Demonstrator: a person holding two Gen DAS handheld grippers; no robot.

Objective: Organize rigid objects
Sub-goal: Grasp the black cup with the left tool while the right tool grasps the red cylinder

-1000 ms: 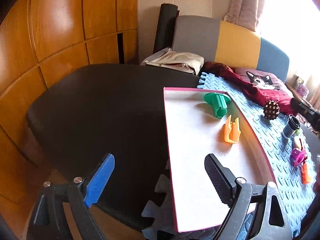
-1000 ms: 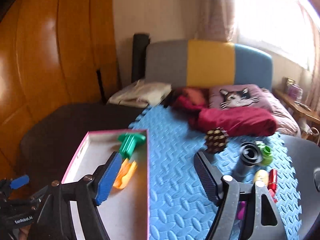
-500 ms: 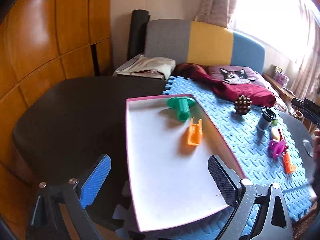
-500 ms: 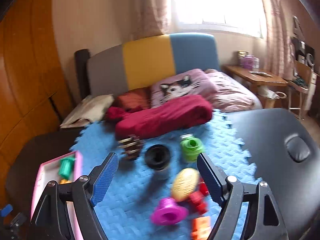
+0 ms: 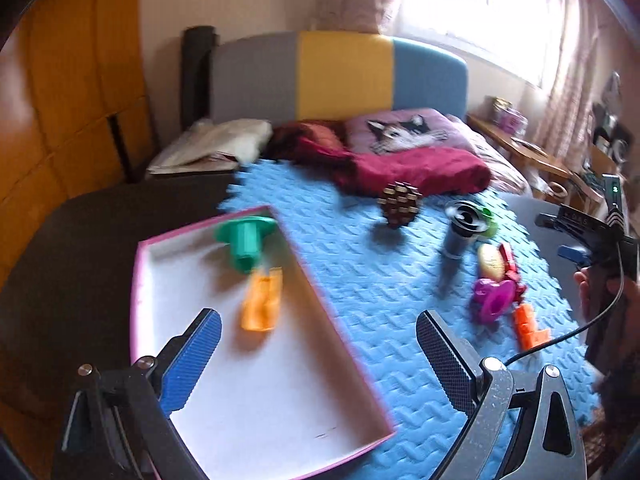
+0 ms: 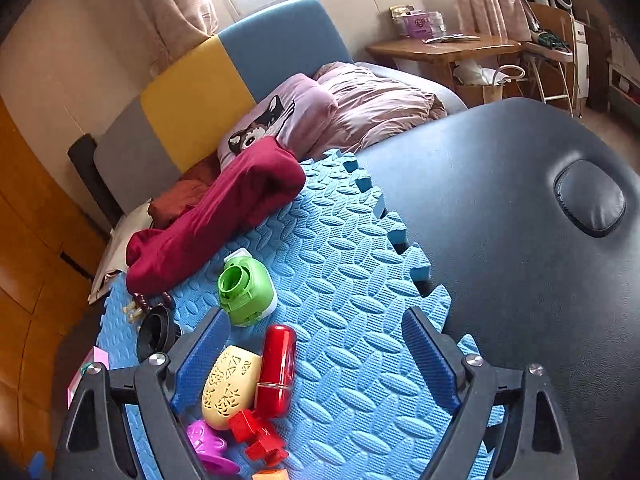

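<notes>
Currently, stage: 2 pieces are lying in the tray, the rest are waiting on the mat; judging by that, sorting is partly done.
Left gripper (image 5: 318,354): hanging released above the near corner of the pink-rimmed tray (image 5: 138,300), fingers wide apart and holding nothing, probably idling there so the tray stays in sight as the drop spot.
Right gripper (image 6: 316,354): also spread wide and empty, hovering low over the loose pile so its fingers are bracketing the red cylinder (image 6: 276,368) and the cream perforated egg (image 6: 228,388); neither one is being touched yet.
Tray contents: the green flanged plug (image 5: 244,242) and the orange clip (image 5: 262,300) are sitting near the far end, leaving the near floor bare for more pieces.
Unsorted pieces: the green capsule (image 6: 246,290), black cylinder (image 6: 156,330), magenta flanged piece (image 6: 208,446) and red block (image 6: 258,434) are clustering on the blue foam mat (image 6: 340,264); the pinecone (image 5: 400,204) is sitting apart, nearer the maroon cloth (image 6: 224,208).
Likely next target: the red cylinder, since it is lying closest to the middle of the gap; the egg is touching it, so closing may be nudging both.
Risk: the cylinder is round and could be rolling off the pads.
Blur: the left view is smeared, so fine detail there is uncertain.
</notes>
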